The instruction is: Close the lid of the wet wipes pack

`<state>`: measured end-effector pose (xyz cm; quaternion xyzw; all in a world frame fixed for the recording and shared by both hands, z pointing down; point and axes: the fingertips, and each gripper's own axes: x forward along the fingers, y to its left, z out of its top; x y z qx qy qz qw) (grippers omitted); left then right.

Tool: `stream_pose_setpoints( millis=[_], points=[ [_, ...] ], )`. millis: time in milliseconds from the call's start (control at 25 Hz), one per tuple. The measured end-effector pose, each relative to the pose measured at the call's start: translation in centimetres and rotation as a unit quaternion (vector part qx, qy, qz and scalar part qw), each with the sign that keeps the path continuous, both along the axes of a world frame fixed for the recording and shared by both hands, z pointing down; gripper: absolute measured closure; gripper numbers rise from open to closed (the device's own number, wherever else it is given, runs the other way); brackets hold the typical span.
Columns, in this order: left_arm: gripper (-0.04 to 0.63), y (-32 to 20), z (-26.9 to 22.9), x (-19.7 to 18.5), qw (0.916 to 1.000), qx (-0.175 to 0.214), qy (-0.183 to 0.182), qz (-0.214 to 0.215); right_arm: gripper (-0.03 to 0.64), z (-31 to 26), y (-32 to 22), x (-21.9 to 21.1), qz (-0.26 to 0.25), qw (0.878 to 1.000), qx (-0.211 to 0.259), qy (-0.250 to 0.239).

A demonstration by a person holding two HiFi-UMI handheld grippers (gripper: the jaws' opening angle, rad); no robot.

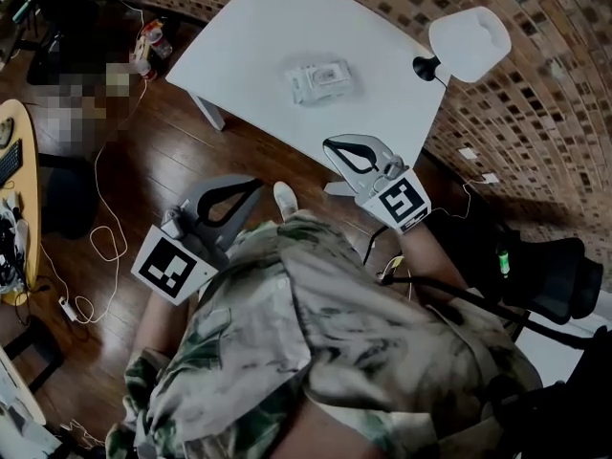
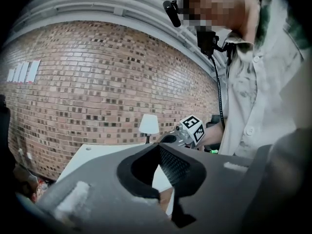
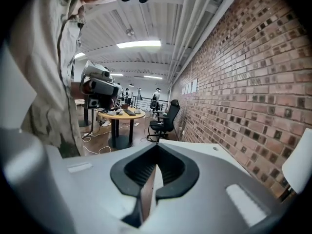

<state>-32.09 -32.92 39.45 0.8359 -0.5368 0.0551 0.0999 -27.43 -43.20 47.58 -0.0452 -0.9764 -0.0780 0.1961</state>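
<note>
Head view shows me the wet wipes pack (image 1: 322,81) lying mid-tabletop (image 1: 239,36), long axis roughly crosswise, ahead of and well apart from both claws, the right claw (image 1: 331,143) nearer than the left claw (image 1: 254,185), each pressed together on nothing.

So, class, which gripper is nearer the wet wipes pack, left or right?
Right. The right gripper is by the table edge, short of the wet wipes pack; the left gripper is farther back, over the floor.
</note>
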Motion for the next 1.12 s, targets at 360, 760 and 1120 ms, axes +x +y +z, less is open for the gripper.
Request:
stream_pose_setpoints(
  millis=[360, 760, 1120],
  points=[
    [0.595, -5.2, 0.5, -2.0, 0.9991, -0.015, -0.002, -0.039, 0.615, 7.0, -8.9, -2.7, -0.029, 0.999, 0.011, 0.043],
    [0.595, -8.9, 1.1, -2.9, 0.9977, -0.021, -0.003, -0.064, 0.615, 12.6, -14.4, -4.2, -0.038, 0.996, 0.005, 0.086],
    [0.595, -11.2, 1.4, -3.0, 0.9968, -0.031, -0.002, -0.074, 0.615, 16.0, -17.3, -5.5, -0.048, 0.992, 0.001, 0.118]
  ],
)
